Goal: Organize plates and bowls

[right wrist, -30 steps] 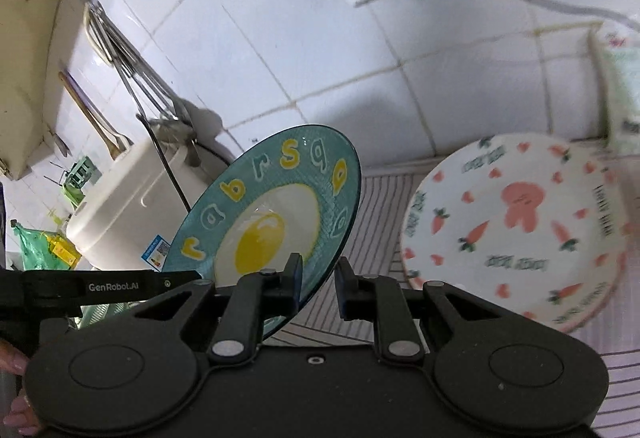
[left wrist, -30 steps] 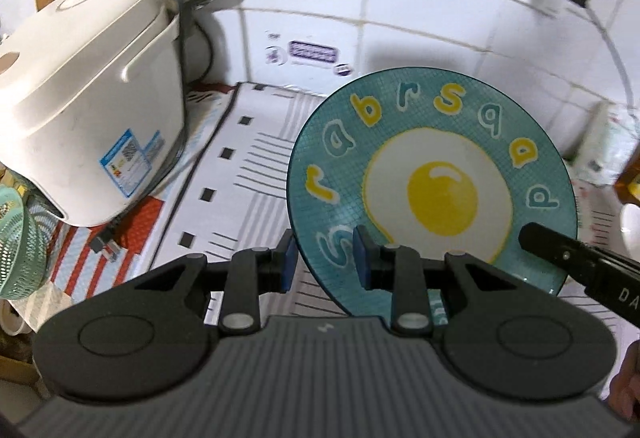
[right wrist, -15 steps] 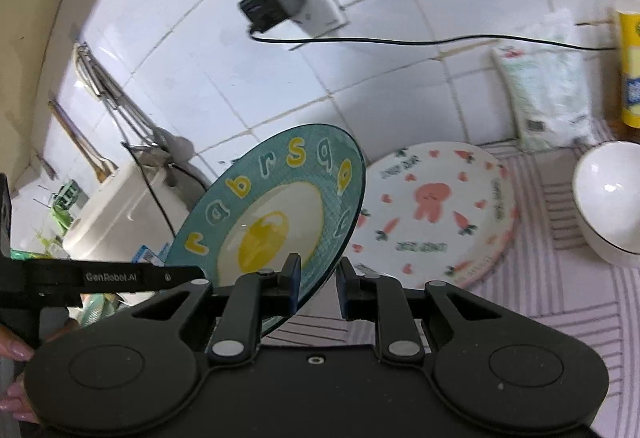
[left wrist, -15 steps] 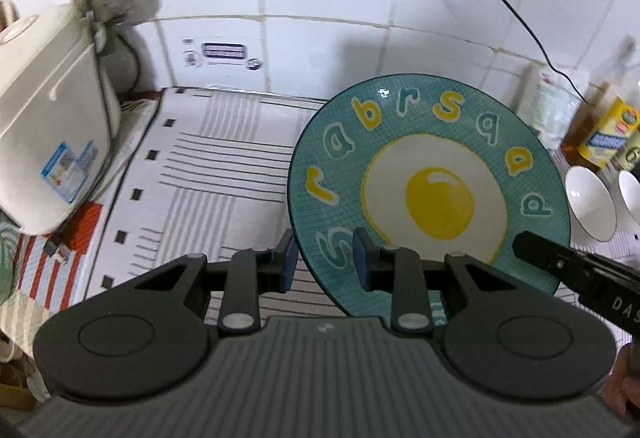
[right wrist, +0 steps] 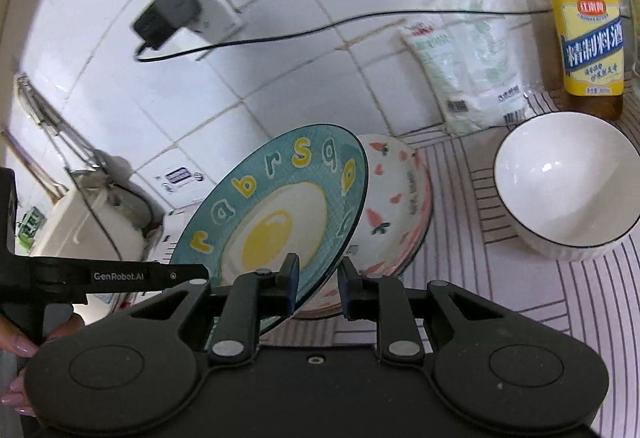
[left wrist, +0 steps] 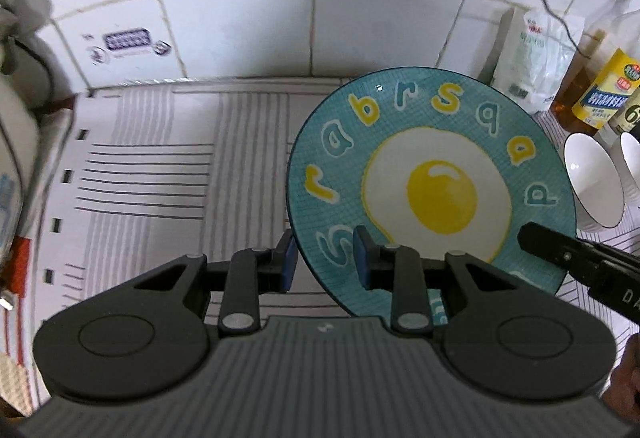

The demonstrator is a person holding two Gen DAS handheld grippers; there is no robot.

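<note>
The blue egg plate [left wrist: 432, 174] is hanging tilted in the air over the striped mat [left wrist: 160, 178], and two claws are sharing it. The left gripper [left wrist: 324, 262] is pinching the plate's near-left rim with its jaws narrow. The right gripper [right wrist: 318, 278] is biting the near-right rim, also narrow, though on its right side a sliver of gap seems to be showing between pad and plate.

From the right, the egg plate is covering the left part of the carrot-print plate [right wrist: 396, 198], which is lying on the mat; I cannot tell whether the two are touching. To me it is looking like a stacking move.

The worry is that shallow hold. Both claws are gripping only the glazed edge, so if one loosens first, or the two hands are pulling unevenly, the plate could be swinging down and cracking onto the carrot-print plate. Lowered at this tilt, its far rim would be striking first and could be chipping or skidding.

The white bowl [right wrist: 560, 190] is sitting near on the right, with the cooking wine bottle [right wrist: 588, 38] beyond it; a wide swing could be knocking either.
</note>
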